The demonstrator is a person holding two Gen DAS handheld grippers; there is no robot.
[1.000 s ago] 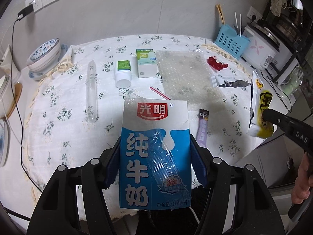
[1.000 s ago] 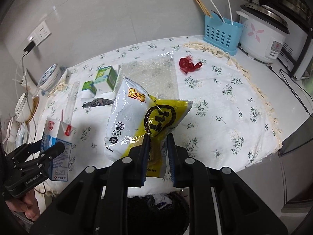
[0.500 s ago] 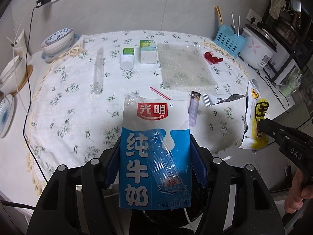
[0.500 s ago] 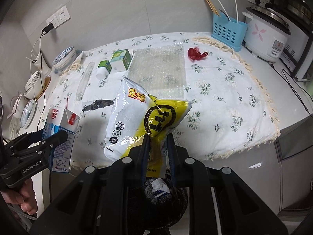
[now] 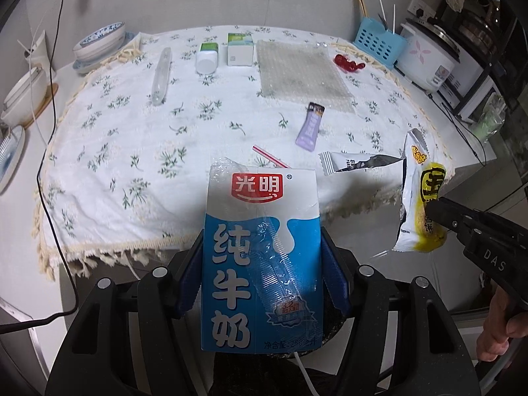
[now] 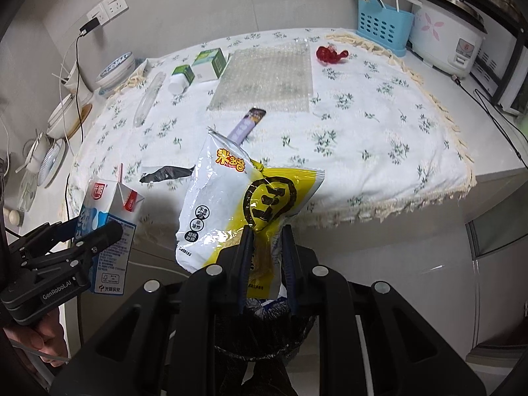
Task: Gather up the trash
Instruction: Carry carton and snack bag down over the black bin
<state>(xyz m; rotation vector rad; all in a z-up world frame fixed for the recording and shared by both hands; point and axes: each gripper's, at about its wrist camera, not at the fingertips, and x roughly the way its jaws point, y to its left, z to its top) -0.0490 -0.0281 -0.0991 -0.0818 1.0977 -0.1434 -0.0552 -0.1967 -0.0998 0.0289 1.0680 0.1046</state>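
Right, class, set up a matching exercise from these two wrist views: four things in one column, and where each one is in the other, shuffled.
Things:
1. milk carton
2. yellow snack bag
3. purple sachet
4. red wrapper

Places:
A. lying on the cloth just in front of the bubble wrap
B. clamped in the right gripper
C. far side of the cloth, near the blue basket
D. clamped in the left gripper

Pairs: 1-D, 2-B, 3-A, 4-C

- The milk carton is hiding most of the black-lined bin below the table's near edge.
- The snack bag is covering the purple sachet's lower end.
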